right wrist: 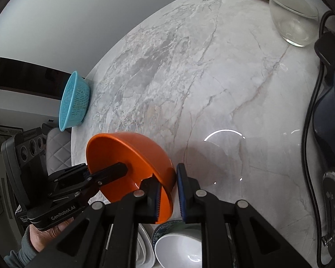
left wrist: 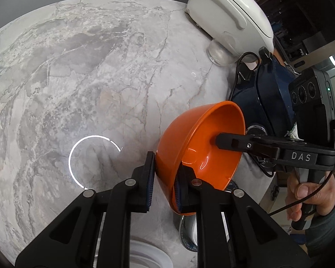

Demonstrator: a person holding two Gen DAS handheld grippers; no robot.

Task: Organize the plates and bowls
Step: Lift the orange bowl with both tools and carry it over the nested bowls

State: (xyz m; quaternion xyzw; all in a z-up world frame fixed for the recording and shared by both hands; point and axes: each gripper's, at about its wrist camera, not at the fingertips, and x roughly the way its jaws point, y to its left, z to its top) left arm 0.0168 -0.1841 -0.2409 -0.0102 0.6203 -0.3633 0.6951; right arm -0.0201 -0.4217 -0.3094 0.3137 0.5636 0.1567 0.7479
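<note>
The glossy orange ceramic bowl (left wrist: 198, 147) hangs tilted above the grey marble bench (left wrist: 89, 78), its rim pinched by the left hand-held gripper (left wrist: 165, 176) and the right hand-held gripper (right wrist: 168, 192), both nearly closed on the wall. Keep both hands level together. Only the right view shows the blue plastic colander (right wrist: 74, 101) and white bowl (right wrist: 178, 250).

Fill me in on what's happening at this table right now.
A person holds a two-finger tool in each hand, and both are clamped on the rim of one orange bowl. The left tool grips one side, the right tool the opposite side, so the bowl hangs tilted above the marble table. A white bowl and plates sit just below it. A blue colander and a glass bowl stand untouched further off.
</note>
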